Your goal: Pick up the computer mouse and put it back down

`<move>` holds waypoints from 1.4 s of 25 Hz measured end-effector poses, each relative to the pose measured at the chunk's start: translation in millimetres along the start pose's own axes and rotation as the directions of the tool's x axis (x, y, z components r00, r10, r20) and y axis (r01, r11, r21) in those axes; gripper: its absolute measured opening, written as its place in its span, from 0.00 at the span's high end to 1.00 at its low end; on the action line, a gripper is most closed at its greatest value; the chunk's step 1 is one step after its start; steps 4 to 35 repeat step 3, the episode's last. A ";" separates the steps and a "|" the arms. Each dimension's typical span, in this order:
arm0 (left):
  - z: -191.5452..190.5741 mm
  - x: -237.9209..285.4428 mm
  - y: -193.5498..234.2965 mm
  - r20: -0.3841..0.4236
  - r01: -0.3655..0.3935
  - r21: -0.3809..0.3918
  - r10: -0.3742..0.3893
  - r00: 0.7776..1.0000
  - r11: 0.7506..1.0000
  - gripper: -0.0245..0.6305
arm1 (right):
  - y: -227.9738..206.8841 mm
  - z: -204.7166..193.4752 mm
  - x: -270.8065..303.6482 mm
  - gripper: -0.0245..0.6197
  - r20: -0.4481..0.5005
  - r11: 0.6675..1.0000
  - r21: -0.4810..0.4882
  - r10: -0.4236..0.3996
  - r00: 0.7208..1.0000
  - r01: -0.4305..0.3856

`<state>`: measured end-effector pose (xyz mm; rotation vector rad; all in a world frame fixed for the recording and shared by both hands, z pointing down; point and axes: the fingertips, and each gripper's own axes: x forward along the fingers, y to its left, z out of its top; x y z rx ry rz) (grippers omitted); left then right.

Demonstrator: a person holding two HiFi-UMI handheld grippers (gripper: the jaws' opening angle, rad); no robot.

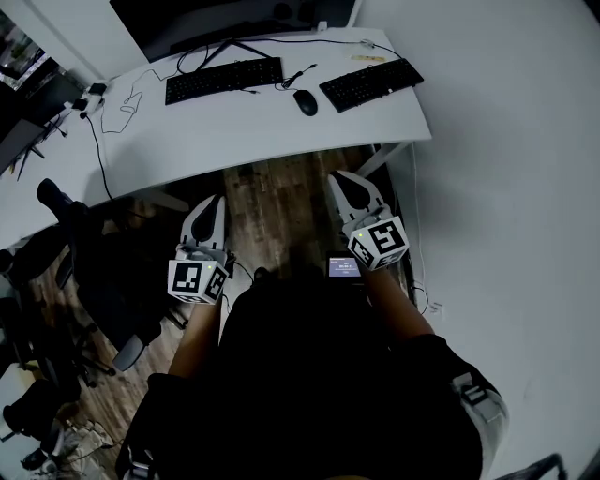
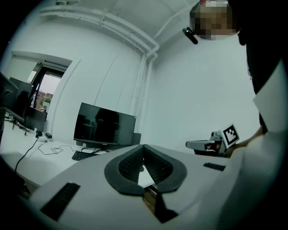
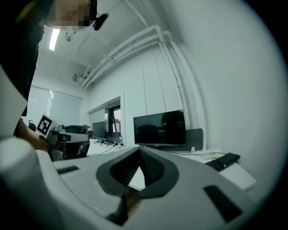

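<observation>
Nearest, the person's dark clothing (image 1: 319, 375) fills the lower head view and hides everything beneath it; a small lit screen (image 1: 343, 266) sits beside the right gripper's marker cube, its print too small to read; the left gripper (image 1: 214, 202) and the right gripper (image 1: 339, 180) are held level over the wooden floor (image 1: 277, 202), short of the desk, both claws pinched fully together with nothing between the pads; in each gripper view that gripper's own pale body covers the near desk top, and the mouse does not show there; a dark office chair (image 1: 103, 272) stands at the left, partly lost in shadow; beyond, the white desk (image 1: 234, 136) is cut off at the left edge; the computer mouse (image 1: 306, 102) rests on it, well apart from both grippers, between the left keyboard (image 1: 225, 80) and the right keyboard (image 1: 371, 84), nearer the right one; its long axis slants from far left to near right in the head view; which end is its front cannot be told; loose cables (image 1: 122, 103) trail at the left; the monitor (image 1: 225, 23) at the back is cropped by the top edge.
</observation>
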<state>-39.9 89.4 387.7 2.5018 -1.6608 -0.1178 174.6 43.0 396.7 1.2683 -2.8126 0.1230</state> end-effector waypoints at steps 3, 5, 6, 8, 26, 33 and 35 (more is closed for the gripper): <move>-2.4 4.3 -13.5 -0.012 0.018 -0.001 -0.018 1.000 1.000 0.97 | -11.4 3.0 -9.7 0.96 0.005 1.000 0.001 -0.009 1.000 0.009; -2.4 4.3 -13.5 -0.012 0.018 -0.001 -0.018 1.000 1.000 0.97 | -11.4 3.0 -9.7 0.96 0.005 1.000 0.001 -0.009 1.000 0.009; -2.4 4.3 -13.5 -0.012 0.018 -0.001 -0.018 1.000 1.000 0.97 | -11.4 3.0 -9.7 0.96 0.005 1.000 0.001 -0.009 1.000 0.009; -2.4 4.3 -13.5 -0.012 0.018 -0.001 -0.018 1.000 1.000 0.97 | -11.4 3.0 -9.7 0.96 0.005 1.000 0.001 -0.009 1.000 0.009; -2.4 4.3 -13.5 -0.012 0.018 -0.001 -0.018 1.000 1.000 0.97 | -11.4 3.0 -9.7 0.96 0.005 1.000 0.001 -0.009 1.000 0.009; -2.4 4.3 -13.5 -0.012 0.018 -0.001 -0.018 1.000 1.000 0.97 | -11.4 3.0 -9.7 0.96 0.005 1.000 0.001 -0.009 1.000 0.009; -2.4 4.3 -13.5 -0.012 0.018 -0.001 -0.018 1.000 1.000 0.97 | -11.4 3.0 -9.7 0.96 0.005 1.000 0.001 -0.009 1.000 0.009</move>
